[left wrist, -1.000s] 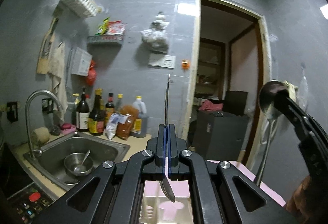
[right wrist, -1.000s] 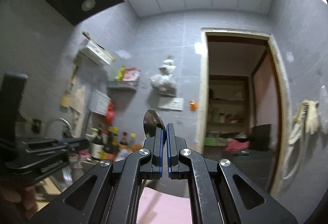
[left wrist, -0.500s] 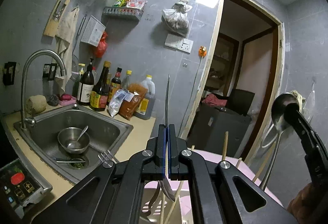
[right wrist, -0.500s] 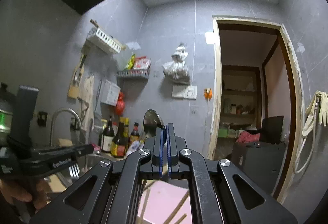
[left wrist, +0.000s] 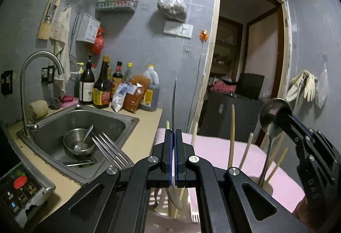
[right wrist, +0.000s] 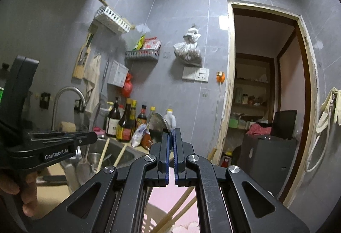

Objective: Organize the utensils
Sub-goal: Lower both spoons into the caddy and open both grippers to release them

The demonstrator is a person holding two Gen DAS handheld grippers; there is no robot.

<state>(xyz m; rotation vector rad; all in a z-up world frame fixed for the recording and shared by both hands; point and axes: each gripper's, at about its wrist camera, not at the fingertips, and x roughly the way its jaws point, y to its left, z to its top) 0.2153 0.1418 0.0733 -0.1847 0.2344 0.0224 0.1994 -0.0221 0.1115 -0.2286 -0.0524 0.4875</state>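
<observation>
A grey-tiled kitchen with an open doorway (left wrist: pixel 247 58) at two o'clock fills both of my wrist views. At nine o'clock in my left view the steel sink (left wrist: pixel 64 126) holds a metal bowl (left wrist: pixel 78 144) with a small spoon (left wrist: pixel 86 135) leaning in it. Behind it, at ten o'clock, a row of sauce bottles (left wrist: pixel 102 88) and an oil jug (left wrist: pixel 150 92) stand on the beige counter (left wrist: pixel 140 137); their labels are too small for me to read.

My left gripper (left wrist: pixel 172 141) has its jaws pressed on a thin knife (left wrist: pixel 174 103), seen edge-on, blade upright and its lower end hanging down over a pale holder (left wrist: pixel 162 203) at six o'clock. That holder sits on a pink surface (left wrist: pixel 213 147) and carries a fork (left wrist: pixel 110 152), tines leaning toward eight o'clock, and several wooden chopsticks (left wrist: pixel 231 135) standing at four o'clock.

My right gripper (right wrist: pixel 170 143) pinches a metal ladle-like spoon (right wrist: pixel 157 128) just below its bowl, which stands above the fingertips. From my left view that gripper (left wrist: pixel 298 135) sits at three o'clock, the spoon's (left wrist: pixel 273 117) handle dropping among the chopsticks.

In the right view, at nine o'clock, the left gripper's (right wrist: pixel 51 147) side reads "GenRobot.AI". A white wall basket (right wrist: pixel 113 19) hangs at eleven o'clock; whether it holds anything I cannot tell.
</observation>
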